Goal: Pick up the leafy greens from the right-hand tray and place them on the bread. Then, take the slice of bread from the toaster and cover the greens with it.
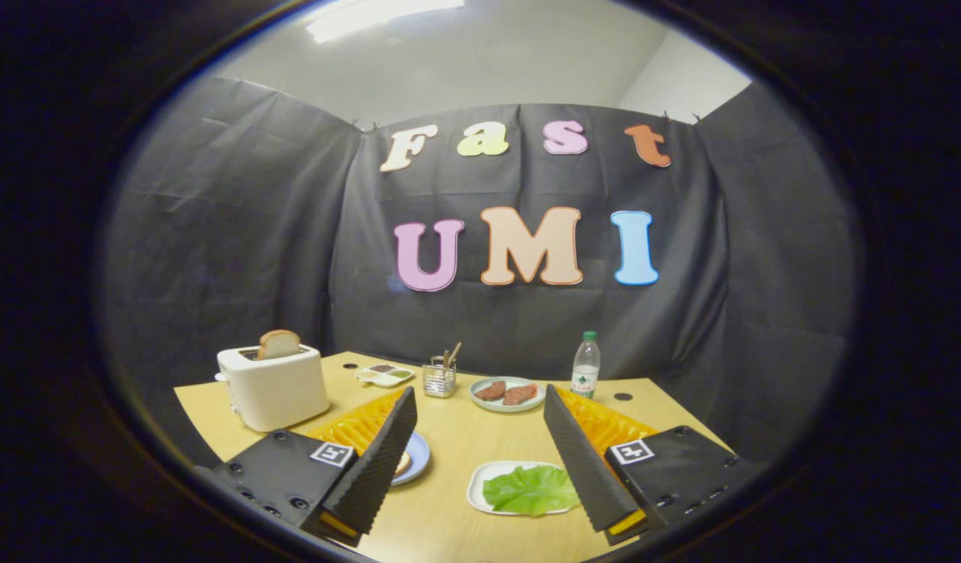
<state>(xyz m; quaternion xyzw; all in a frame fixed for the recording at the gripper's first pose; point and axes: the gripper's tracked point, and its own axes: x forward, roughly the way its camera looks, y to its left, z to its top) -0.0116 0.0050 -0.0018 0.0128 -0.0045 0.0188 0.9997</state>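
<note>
A green lettuce leaf [531, 489] lies on a white tray [480, 485] just inside my right finger [586, 461]. My gripper [480, 399] hangs above the table, open, with nothing between its fingers. Behind my left finger [378, 461] a blue plate [417, 457] peeks out, with a bit of bread [403, 463] on it, mostly hidden. A white toaster [275, 387] stands at the table's left, and a bread slice [279, 344] sticks up from its slot.
Beyond the fingers, a pale plate with two reddish meat pieces [507, 392] sits mid-table. A small mesh holder with sticks [439, 377], a white sauce dish [385, 375] and a water bottle [586, 365] stand along the back of the wooden table [457, 438].
</note>
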